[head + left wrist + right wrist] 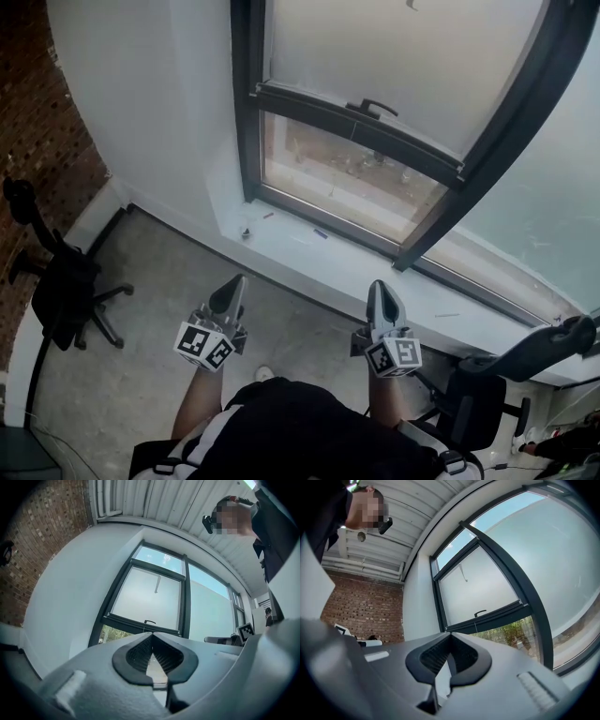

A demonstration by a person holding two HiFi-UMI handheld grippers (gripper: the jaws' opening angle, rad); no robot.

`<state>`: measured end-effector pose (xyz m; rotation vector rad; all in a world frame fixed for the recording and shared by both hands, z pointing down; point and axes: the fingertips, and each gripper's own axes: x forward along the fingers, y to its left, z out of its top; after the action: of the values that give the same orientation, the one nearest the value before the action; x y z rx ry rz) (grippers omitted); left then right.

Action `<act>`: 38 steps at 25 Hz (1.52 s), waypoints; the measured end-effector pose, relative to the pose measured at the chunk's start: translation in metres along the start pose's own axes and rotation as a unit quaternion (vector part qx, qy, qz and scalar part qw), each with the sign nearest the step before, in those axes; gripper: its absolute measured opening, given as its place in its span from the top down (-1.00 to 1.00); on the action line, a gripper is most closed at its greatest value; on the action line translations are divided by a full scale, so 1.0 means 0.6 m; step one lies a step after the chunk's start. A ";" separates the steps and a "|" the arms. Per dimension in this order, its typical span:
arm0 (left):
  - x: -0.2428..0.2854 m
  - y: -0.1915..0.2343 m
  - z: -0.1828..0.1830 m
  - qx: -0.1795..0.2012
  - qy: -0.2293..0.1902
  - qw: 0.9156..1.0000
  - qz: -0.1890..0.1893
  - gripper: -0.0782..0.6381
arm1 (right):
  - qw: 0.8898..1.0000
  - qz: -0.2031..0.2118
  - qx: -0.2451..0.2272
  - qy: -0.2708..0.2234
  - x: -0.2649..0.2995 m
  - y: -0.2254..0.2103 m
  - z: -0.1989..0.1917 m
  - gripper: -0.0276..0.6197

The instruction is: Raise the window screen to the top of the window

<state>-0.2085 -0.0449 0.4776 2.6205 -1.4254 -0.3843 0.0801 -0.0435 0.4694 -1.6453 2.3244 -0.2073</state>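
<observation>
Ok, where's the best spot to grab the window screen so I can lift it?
Take the small black handle on the dark bottom bar of the window screen. It is thin and stands proud of the bar near its middle, so come from the room side, slightly below, and close across it.

head view: steeply down from above | gripper views: low, tilted up | shared: window (337, 178)

Window screen (394, 56) top cut off by head view's upper edge, small dark object (246, 232) on sill (291, 246) too small to identify, right office chair (483, 398) cropped at lower edge.
</observation>
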 end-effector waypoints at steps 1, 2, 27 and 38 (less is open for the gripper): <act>0.004 0.015 0.005 0.000 0.001 1.000 0.001 0.77 | 1.000 -0.001 -0.004 0.002 0.014 0.003 -0.006 0.91; 0.008 0.030 0.010 0.001 0.001 1.000 0.002 0.77 | 1.000 -0.002 -0.009 0.003 0.026 0.006 -0.012 0.91; 0.282 0.142 0.013 0.054 0.000 0.998 -0.023 0.77 | 0.999 -0.013 -0.037 -0.028 0.296 -0.121 -0.001 0.90; 0.471 0.122 -0.013 0.066 0.010 0.996 -0.055 0.77 | 0.997 -0.024 -0.063 -0.029 0.362 -0.254 0.027 0.90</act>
<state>-0.1185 -0.3219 0.4575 2.8074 -1.3489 -0.2831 0.1547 -0.2984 0.4643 -1.7436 2.2983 -0.0217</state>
